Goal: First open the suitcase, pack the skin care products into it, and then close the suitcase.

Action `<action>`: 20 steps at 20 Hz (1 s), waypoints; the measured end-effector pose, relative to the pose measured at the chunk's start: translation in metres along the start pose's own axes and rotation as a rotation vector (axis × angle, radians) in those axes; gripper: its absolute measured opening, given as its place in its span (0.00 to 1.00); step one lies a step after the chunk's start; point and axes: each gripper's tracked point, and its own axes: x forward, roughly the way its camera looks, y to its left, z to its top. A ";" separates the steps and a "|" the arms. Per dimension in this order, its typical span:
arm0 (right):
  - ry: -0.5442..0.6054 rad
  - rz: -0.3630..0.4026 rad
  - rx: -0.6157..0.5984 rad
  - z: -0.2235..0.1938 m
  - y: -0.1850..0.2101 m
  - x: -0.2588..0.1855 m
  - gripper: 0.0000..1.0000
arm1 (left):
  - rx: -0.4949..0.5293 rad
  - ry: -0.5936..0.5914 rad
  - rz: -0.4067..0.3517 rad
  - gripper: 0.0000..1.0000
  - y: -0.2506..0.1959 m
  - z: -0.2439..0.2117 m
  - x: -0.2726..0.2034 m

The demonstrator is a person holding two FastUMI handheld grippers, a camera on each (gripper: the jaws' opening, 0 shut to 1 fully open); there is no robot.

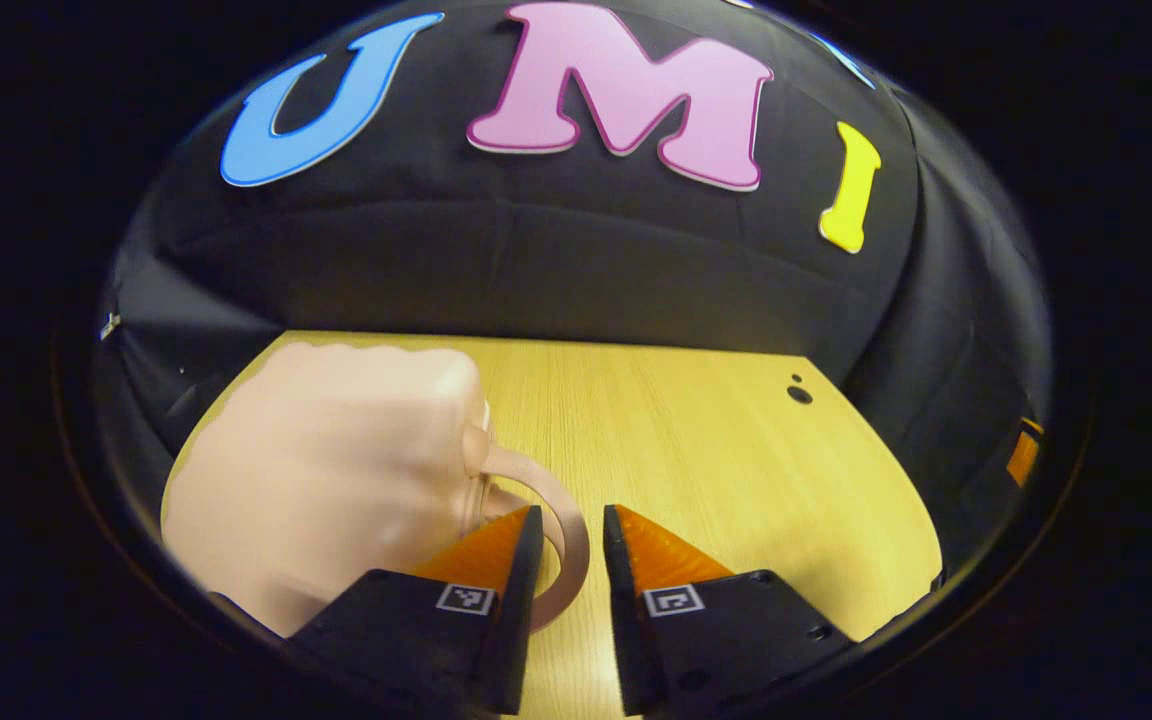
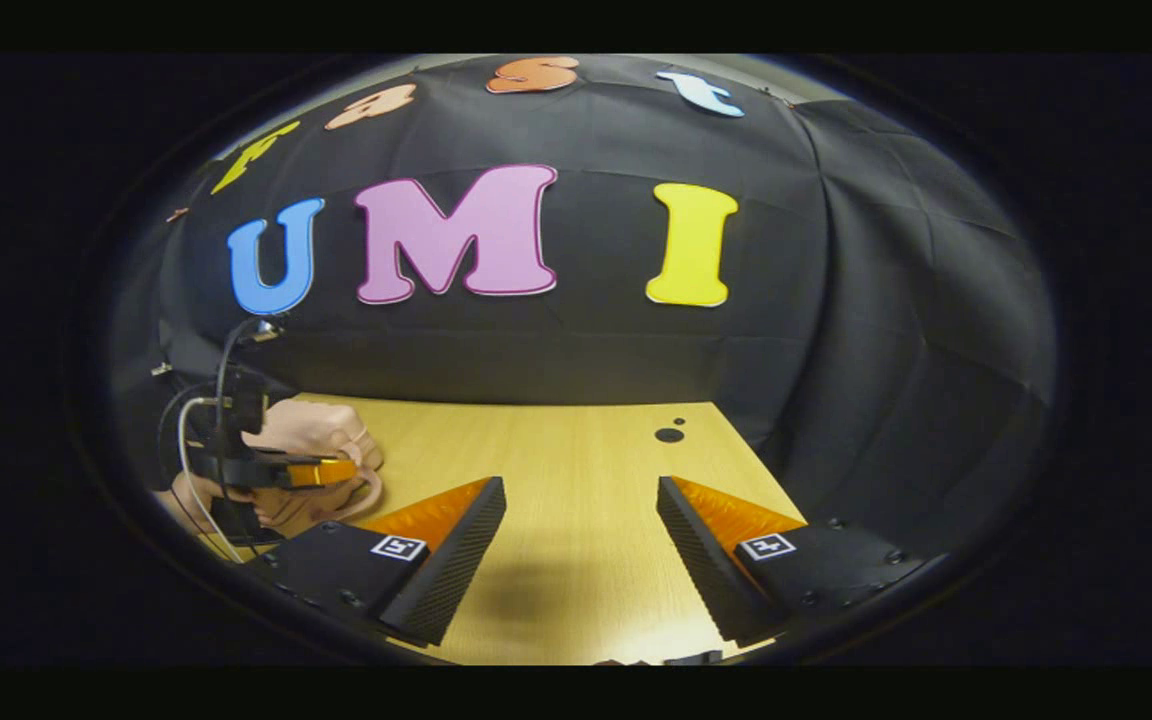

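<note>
A small pale pink suitcase (image 1: 326, 470) lies shut on the wooden table (image 1: 716, 450) at the left. Its curved handle (image 1: 536, 475) loops out to the right. My left gripper (image 1: 572, 515) stands at that handle: the strap runs between the two orange fingers, which are narrowly apart with slim gaps on both sides of it. In the right gripper view the same suitcase (image 2: 321, 430) sits at the far left, with the left gripper (image 2: 321, 472) and its cables against it. My right gripper (image 2: 581, 490) hangs open above bare table, with nothing between its fingers.
The table (image 2: 576, 440) runs back to the black cloth wall. A dark round hole (image 1: 799, 394) sits near its far right corner, seen again as a hole (image 2: 669, 434) in the right gripper view. A small orange item (image 1: 1024, 450) shows at the right wall.
</note>
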 end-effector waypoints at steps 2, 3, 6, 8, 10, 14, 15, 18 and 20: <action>-0.018 0.013 0.005 0.009 0.003 -0.003 0.97 | 0.005 -0.096 0.007 0.71 -0.004 0.031 -0.037; -0.033 0.013 0.016 0.016 0.005 -0.006 0.97 | 0.019 -0.139 0.008 0.78 -0.006 0.046 -0.057; -0.077 0.000 0.063 0.036 0.014 -0.022 0.97 | 0.061 -0.246 0.011 0.93 -0.012 0.086 -0.121; -0.105 0.003 0.080 0.053 0.027 -0.037 0.97 | 0.104 -0.318 0.021 0.98 -0.011 0.108 -0.168; -0.154 -0.006 0.060 0.074 0.037 -0.057 0.97 | 0.116 -0.384 0.013 0.97 -0.015 0.125 -0.205; -0.264 -0.017 0.078 0.105 0.061 -0.111 0.97 | 0.061 -0.482 -0.038 0.98 -0.014 0.135 -0.270; -0.279 -0.018 0.092 0.108 0.068 -0.125 0.97 | 0.045 -0.507 -0.028 0.97 -0.006 0.134 -0.283; -0.295 -0.018 0.123 0.106 0.090 -0.162 0.97 | 0.059 -0.581 0.002 0.97 0.005 0.128 -0.325; -0.306 0.016 0.121 0.102 0.110 -0.180 0.98 | 0.105 -0.617 0.032 0.96 0.018 0.128 -0.352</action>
